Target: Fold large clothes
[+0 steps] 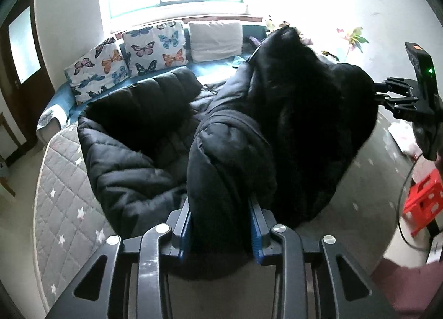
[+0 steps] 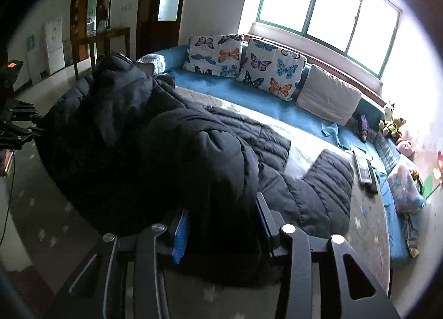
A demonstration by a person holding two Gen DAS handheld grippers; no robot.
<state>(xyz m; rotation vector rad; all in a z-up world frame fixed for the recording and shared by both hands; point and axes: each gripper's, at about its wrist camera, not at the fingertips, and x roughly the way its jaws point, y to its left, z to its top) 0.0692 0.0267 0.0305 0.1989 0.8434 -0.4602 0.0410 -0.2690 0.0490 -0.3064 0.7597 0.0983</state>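
Note:
A large black puffer jacket (image 1: 144, 136) lies bunched on the grey star-patterned bed cover (image 1: 63, 202). My left gripper (image 1: 221, 224) is shut on a thick fold of the jacket and lifts it. My right gripper (image 2: 221, 224) is shut on another fold of the same jacket (image 2: 166, 152), also raised off the bed. The right gripper's body shows at the right edge of the left wrist view (image 1: 401, 94), behind the lifted fabric. The left gripper's body shows at the left edge of the right wrist view (image 2: 16, 125). A jacket sleeve (image 2: 329, 177) lies flat on the bed.
Butterfly cushions (image 1: 124, 58) and a grey pillow (image 1: 216, 38) line the blue bedding under the window. Stuffed toys (image 2: 390, 122) and small items (image 2: 365, 169) sit along the bed's right side. A red crate (image 1: 423, 202) stands beside the bed. A door (image 2: 163, 6) and cabinet stand behind.

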